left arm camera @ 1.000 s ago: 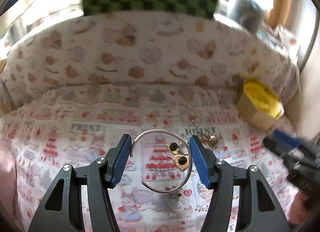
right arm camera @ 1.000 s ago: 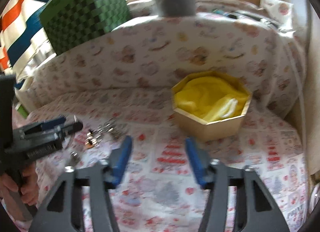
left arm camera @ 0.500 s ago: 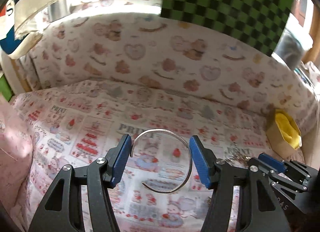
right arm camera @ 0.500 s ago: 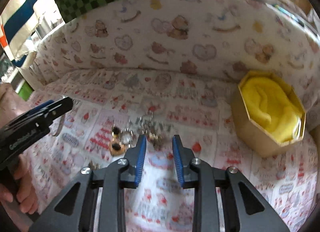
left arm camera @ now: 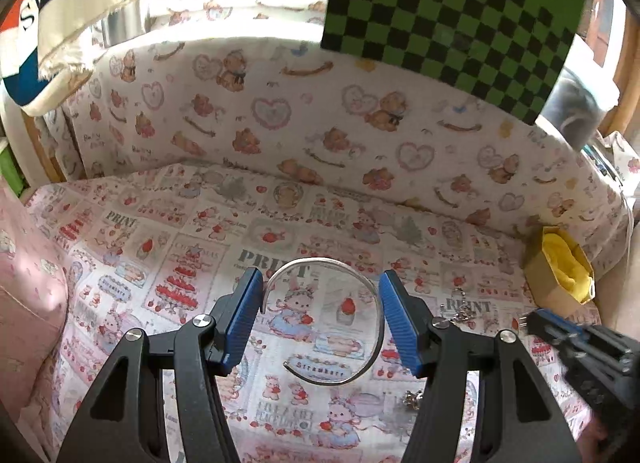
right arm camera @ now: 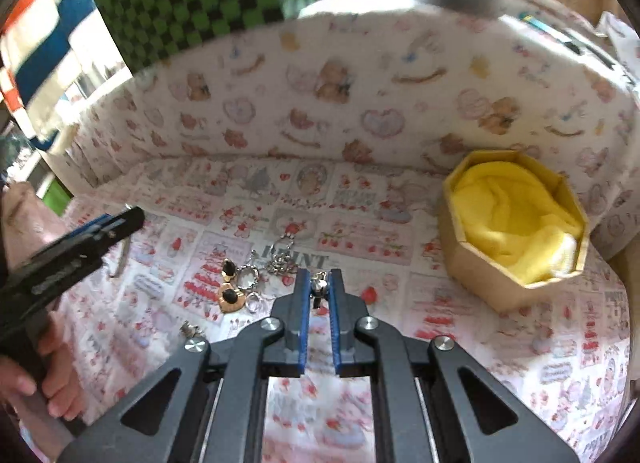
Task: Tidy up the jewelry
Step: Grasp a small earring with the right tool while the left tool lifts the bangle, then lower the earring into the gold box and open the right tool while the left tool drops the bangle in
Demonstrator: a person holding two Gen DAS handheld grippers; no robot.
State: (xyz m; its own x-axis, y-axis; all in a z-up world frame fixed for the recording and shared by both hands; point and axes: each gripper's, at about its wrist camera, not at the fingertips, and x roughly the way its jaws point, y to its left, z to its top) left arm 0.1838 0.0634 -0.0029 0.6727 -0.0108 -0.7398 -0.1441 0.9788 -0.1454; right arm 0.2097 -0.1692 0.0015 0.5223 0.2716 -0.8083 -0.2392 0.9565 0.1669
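Note:
My left gripper [left arm camera: 320, 319] is shut on a thin silver open bangle [left arm camera: 320, 263], held flat between its blue pads above the patterned cloth. My right gripper [right arm camera: 319, 283] is closed on a small silver earring [right arm camera: 319, 287] at its fingertips. A pile of loose jewelry [right arm camera: 244, 279] lies on the cloth left of the right gripper: gold and black earrings, silver pieces and a chain. A cardboard octagonal box [right arm camera: 512, 223] lined with yellow cloth stands at the right; it also shows in the left wrist view [left arm camera: 560, 267].
The work surface is a printed cloth [left arm camera: 200, 231] with a padded bear-print wall [left arm camera: 320, 111] behind. A green checkered box [left arm camera: 452, 15] stands on top of the wall. The left gripper appears at the left of the right wrist view [right arm camera: 72, 251].
The left gripper lifted the bangle off the jewelry pile and swung left. The right gripper moved to the pile and closed from wide open onto a small earring.

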